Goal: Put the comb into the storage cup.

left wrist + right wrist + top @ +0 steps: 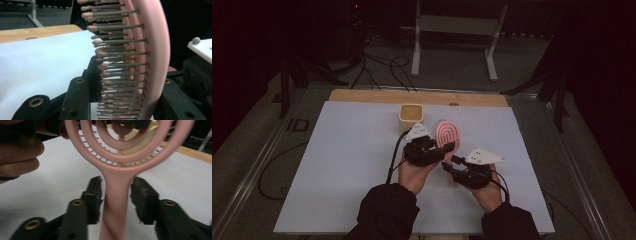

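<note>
A pink hairbrush (447, 132) with an open ringed head is held above the white table sheet (347, 165). My left gripper (435, 150) is shut on the brush head. In the left gripper view, one jaw presses the bristle tips and the other backs the pink rim (155, 50) of the brush. My right gripper (450, 167) sits at the brush handle (116, 202). Its jaws stand on either side of the handle with thin gaps, so it is open. The handle's lower end is hidden under the right gripper in the high view.
A yellow cup (412, 112) stands at the back of the sheet, just beyond the brush. A wooden strip (412, 96) edges the table's far side. On the floor behind it are cables (382, 65) and a white metal stand (457, 30).
</note>
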The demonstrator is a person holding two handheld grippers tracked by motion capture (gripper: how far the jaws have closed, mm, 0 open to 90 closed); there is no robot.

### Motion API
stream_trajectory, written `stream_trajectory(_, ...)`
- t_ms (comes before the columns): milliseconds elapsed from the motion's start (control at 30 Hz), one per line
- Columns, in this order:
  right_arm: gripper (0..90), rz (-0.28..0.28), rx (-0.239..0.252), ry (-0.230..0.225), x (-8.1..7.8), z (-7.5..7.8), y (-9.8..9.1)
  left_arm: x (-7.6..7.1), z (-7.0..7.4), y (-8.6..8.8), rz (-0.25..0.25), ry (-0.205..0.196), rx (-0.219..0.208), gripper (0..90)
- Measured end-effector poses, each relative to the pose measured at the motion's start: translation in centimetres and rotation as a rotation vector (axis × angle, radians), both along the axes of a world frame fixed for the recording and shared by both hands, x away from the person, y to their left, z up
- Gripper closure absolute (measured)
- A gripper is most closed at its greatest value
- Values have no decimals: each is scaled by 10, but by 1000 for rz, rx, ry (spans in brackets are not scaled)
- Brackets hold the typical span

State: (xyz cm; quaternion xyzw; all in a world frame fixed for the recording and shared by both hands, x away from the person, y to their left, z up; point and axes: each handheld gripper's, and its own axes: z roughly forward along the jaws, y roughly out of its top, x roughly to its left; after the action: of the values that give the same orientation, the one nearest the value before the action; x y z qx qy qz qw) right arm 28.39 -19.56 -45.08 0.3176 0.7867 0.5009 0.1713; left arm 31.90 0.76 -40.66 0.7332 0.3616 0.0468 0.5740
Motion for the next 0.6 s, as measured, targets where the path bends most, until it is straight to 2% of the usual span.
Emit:
stream_trajectory(167, 394, 25, 27, 56, 5, 0, -7, 2, 2, 6, 19, -3, -13, 644)
stream_trajectory(233, 298, 17, 40, 48, 5, 1, -9, 2, 3, 8, 23, -4, -21, 644)
stream_trajectory(333, 126, -3, 18, 30, 4, 3, -10, 2, 4, 12, 24, -16, -26, 644)
stream_trajectory(467, 97, -33, 11, 24, 1, 5, -18, 3, 8, 20, 30, -30, -26, 644)
stream_trajectory(600, 91, -64, -14, 24, -3, 2, -29, 5, 11, 28, 48, -26, -36, 644)
